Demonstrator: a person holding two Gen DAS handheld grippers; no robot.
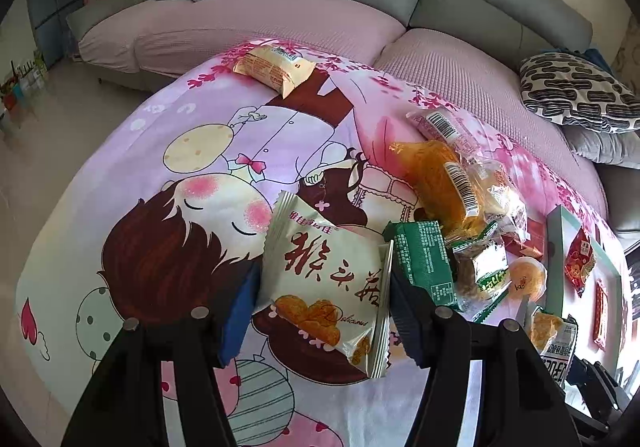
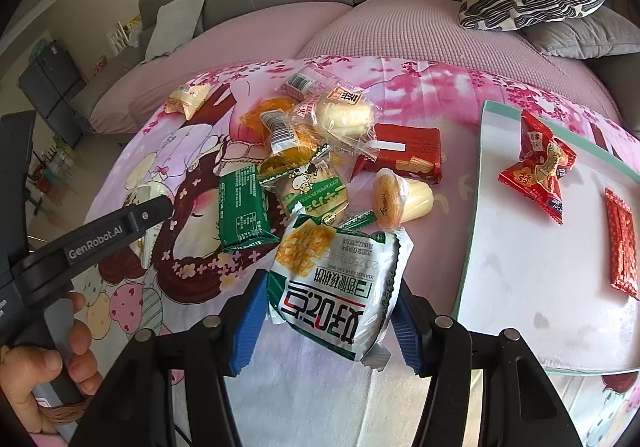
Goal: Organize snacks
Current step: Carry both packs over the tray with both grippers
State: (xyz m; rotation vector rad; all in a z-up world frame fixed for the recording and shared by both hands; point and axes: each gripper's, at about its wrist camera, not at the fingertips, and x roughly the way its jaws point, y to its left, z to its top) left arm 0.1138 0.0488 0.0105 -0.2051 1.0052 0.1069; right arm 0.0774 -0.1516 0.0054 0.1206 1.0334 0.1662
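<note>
Two packets are pinched: the left gripper [image 1: 324, 311] clamps a cream snack packet with red lettering [image 1: 326, 287], the right gripper [image 2: 324, 323] a white-and-green biscuit packet [image 2: 336, 287], both lifted off the pink cartoon cloth [image 1: 160, 151]. Beyond lies a snack pile [image 2: 312, 151]; at right, a white tray [image 2: 520, 287] bears a red candy packet [image 2: 540, 171].

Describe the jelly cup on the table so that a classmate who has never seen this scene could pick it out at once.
Start at the white tray on the pink cartoon cloth. Look to the tray's left for the snack pile; the jelly cup lies on its side at the pile's near right edge, below the red biscuit pack. It is the only rigid, round item: pale yellow with an orange foil lid, among flat wrappers.
</note>
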